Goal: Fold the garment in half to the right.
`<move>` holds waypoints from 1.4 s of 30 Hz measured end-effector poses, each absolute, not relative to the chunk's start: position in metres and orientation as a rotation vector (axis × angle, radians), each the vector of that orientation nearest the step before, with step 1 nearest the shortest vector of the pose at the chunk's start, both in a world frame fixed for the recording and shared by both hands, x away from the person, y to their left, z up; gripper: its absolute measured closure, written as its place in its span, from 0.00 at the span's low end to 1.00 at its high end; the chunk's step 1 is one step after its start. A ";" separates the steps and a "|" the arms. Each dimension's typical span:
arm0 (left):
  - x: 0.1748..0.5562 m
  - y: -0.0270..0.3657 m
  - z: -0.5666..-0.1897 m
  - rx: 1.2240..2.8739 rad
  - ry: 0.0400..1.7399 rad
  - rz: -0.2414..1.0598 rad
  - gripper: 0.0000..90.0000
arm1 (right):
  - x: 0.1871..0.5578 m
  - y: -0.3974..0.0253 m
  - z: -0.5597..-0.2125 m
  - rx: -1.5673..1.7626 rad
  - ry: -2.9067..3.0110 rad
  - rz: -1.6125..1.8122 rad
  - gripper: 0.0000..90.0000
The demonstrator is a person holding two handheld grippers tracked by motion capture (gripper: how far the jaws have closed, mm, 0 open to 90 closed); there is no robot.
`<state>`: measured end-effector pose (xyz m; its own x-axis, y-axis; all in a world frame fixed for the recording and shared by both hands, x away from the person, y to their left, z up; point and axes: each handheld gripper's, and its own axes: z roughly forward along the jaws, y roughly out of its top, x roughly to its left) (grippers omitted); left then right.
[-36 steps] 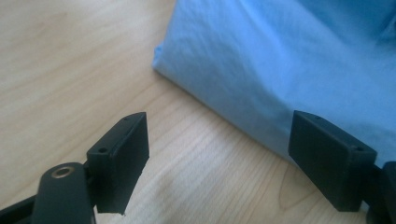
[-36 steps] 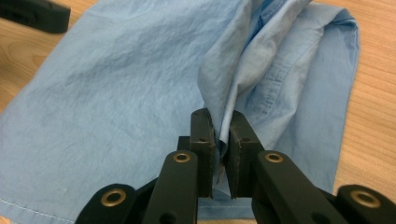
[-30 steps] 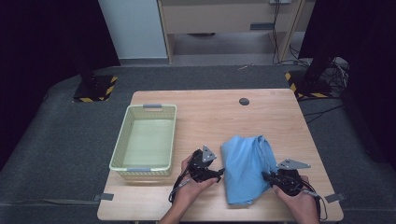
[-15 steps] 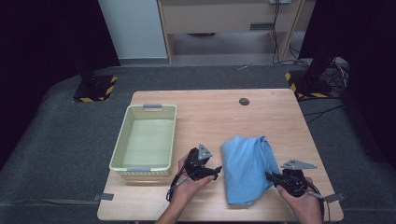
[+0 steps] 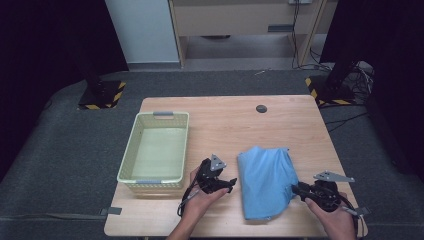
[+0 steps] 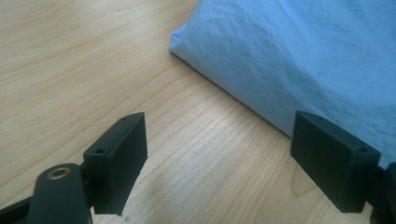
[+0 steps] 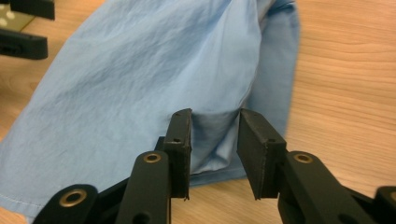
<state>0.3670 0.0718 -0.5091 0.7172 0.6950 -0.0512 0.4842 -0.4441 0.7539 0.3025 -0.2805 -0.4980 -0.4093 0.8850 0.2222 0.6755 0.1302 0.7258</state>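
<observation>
A blue cloth (image 5: 265,180) lies folded on the near right part of the wooden table (image 5: 225,120). My right gripper (image 5: 296,189) is at the cloth's right edge. In the right gripper view, the right gripper (image 7: 215,149) has its jaws close together on a bunched fold of the cloth (image 7: 140,79). My left gripper (image 5: 232,184) rests just left of the cloth. It stands wide open (image 6: 224,163) over bare wood, with the cloth's edge (image 6: 303,51) ahead of it and nothing between the jaws.
A pale green plastic basket (image 5: 129,150) stands on the left part of the table, close to my left hand. A small black disc (image 5: 261,108) is set in the wood near the far edge. Dark floor surrounds the table.
My left gripper has drawn back slightly to the left, off the cloth's edge. The cloth's top has narrowed and settled a little. The right gripper has hardly moved.
</observation>
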 end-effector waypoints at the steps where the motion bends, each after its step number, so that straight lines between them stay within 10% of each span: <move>1: 0.367 0.072 -0.509 2.129 0.893 0.338 0.21 | 0.302 -0.283 -0.498 1.540 2.136 1.155 0.71; 11: 0.364 0.071 -0.509 2.127 0.898 0.329 0.20 | 0.303 -0.301 -0.494 1.568 2.068 1.187 0.69; 42: 0.361 0.069 -0.512 2.138 0.948 0.271 0.12 | 0.317 -0.262 -0.482 1.252 2.196 1.186 0.12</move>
